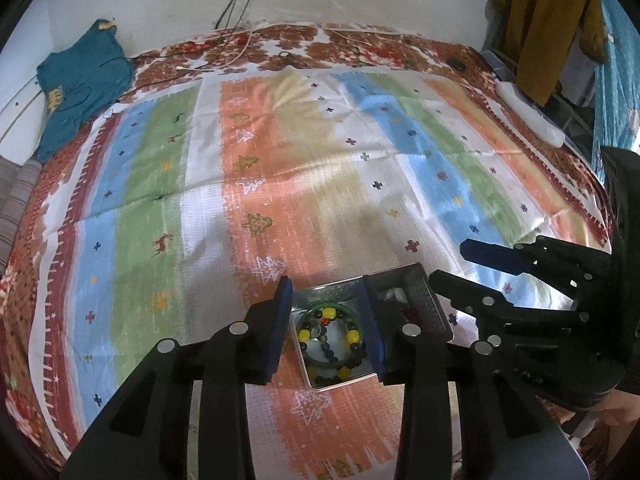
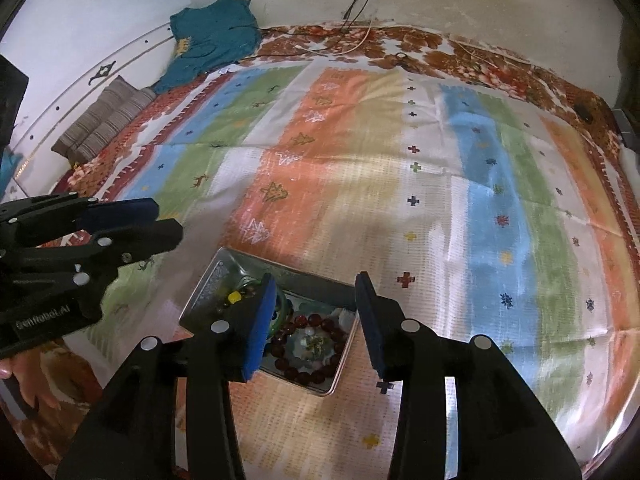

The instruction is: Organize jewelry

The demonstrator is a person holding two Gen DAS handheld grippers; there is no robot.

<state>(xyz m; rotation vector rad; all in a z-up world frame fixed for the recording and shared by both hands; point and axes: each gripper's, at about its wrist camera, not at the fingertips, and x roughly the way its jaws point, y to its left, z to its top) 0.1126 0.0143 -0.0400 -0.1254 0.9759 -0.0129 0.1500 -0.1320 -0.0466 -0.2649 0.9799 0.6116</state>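
A shallow metal tin (image 1: 424, 300) (image 2: 208, 284) lies on the striped cloth. In it, in the left wrist view, a bead bracelet with yellow beads (image 1: 332, 340) and a green bangle (image 1: 320, 308) lie together. In the right wrist view a dark red bead bracelet (image 2: 308, 344) rings a pale ornament (image 2: 314, 346). My left gripper (image 1: 326, 324) is open and empty, hovering over the tin's left part. My right gripper (image 2: 316, 320) is open and empty over the tin's right part. Each gripper shows in the other's view: the right one (image 1: 460, 264) and the left one (image 2: 160, 220).
The striped cloth (image 1: 280, 184) covers a bed with a floral sheet. A teal garment (image 1: 80, 80) lies at the far left corner, cables (image 1: 240, 40) along the far edge, a white object (image 1: 532, 114) at the far right, striped pillows (image 2: 104, 120) at the left.
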